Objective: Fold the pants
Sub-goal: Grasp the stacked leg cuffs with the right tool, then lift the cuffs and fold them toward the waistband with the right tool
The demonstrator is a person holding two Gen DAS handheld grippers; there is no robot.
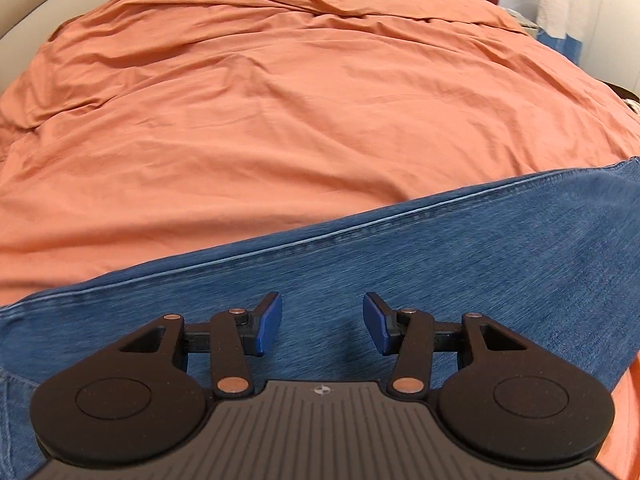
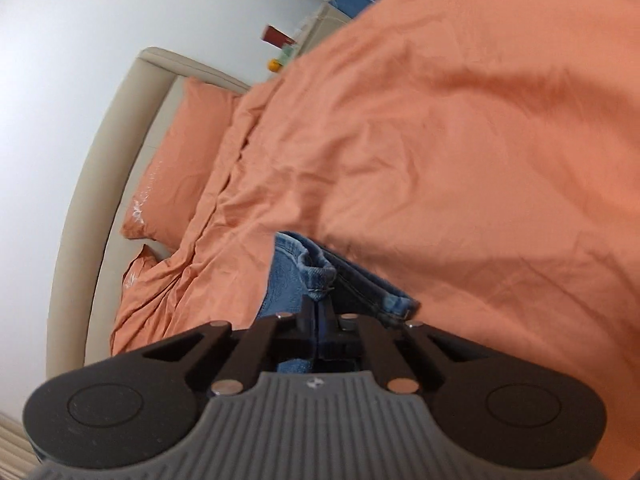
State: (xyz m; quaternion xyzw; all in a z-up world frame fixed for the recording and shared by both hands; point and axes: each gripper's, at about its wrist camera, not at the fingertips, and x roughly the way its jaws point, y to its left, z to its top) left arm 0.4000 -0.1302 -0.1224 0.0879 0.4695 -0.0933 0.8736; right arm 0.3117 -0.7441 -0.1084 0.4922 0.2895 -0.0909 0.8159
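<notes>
Left wrist view: the left gripper (image 1: 322, 322) hangs with jaws spread and nothing between them, directly over the jeans (image 1: 440, 256), whose long axis runs crosswise under the fingers along the near edge of the duvet (image 1: 280, 120). Right wrist view: the right gripper (image 2: 319, 322) is pressed together, pinching a bunched denim edge just ahead of its tips, so this hand already holds the jeans (image 2: 286, 276). No legible brand, label or writing in either view.

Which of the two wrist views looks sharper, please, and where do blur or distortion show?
Left wrist view: sharper; wrinkled orange duvet crisp, blue denim pants streaked by motion. Right wrist view: softer throughout, duvet smeared, beige padded headboard bowed by the fisheye.
</notes>
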